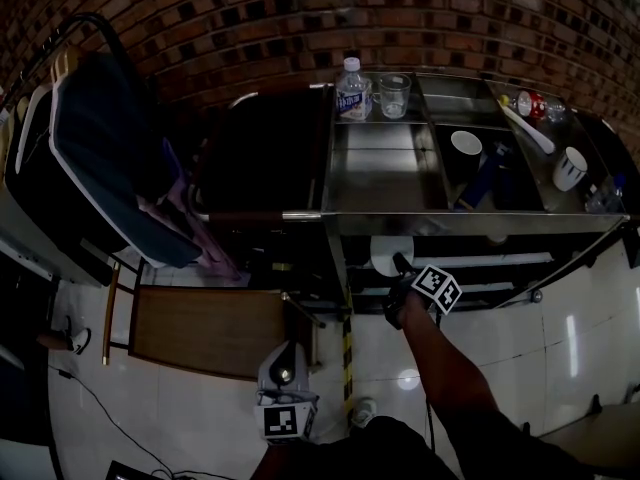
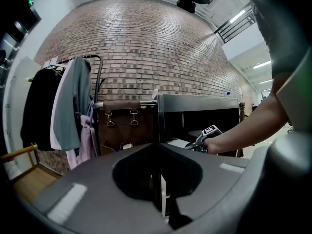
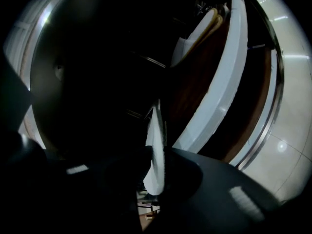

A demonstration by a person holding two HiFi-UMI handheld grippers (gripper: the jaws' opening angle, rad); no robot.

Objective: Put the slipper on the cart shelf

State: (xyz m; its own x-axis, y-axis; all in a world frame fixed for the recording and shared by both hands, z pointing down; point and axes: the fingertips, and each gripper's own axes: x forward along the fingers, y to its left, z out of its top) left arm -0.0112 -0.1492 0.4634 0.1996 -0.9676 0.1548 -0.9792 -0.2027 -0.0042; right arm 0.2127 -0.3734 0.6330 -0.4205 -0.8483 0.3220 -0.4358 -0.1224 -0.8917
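The right tool (image 1: pixel 399 268) is clamped on a white slipper (image 3: pixel 155 152), held edge-on at the front of the steel cart (image 1: pixel 470 223), level with its lower shelf (image 1: pixel 490 261). The slipper seems not yet set down, so placing and letting go remain. The left tool (image 1: pixel 283 373) hangs low, jaws together, empty.

My left gripper (image 2: pixel 157 146) faced the cart (image 2: pixel 197 103), jaws together, nothing between. Right gripper (image 2: pixel 199 142) was at the cart's lower level. Jackets (image 2: pixel 68 106) hung left, brick wall (image 2: pixel 146 48) behind.
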